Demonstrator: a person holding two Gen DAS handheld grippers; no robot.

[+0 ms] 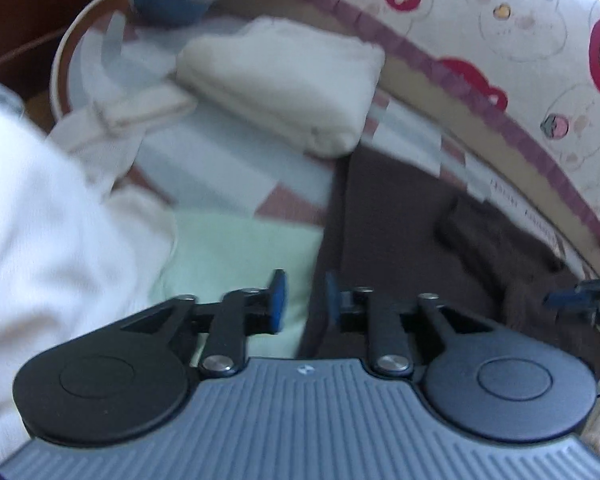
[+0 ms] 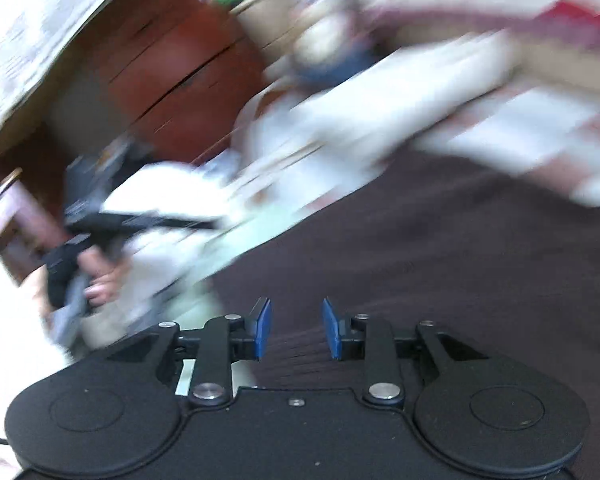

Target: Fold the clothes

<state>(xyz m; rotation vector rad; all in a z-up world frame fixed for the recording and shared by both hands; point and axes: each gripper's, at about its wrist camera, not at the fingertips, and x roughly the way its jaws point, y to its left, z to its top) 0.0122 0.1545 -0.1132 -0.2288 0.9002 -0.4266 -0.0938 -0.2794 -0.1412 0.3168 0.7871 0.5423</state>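
Both the left gripper [image 1: 303,300] and right gripper [image 2: 293,330] have jaws released, nothing between them. The dark brown knit garment [image 1: 420,220] lies spread on the bed, just beside the folded cream towel [image 1: 284,80]. Judged soft, limp, light: grasp at a hem edge.

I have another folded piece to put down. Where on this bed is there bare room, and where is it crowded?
Free: the checked sheet between the folded white stack and the pale green cloth. Crowded: the brown garment covers the right side, and white clothing is piled at the left.
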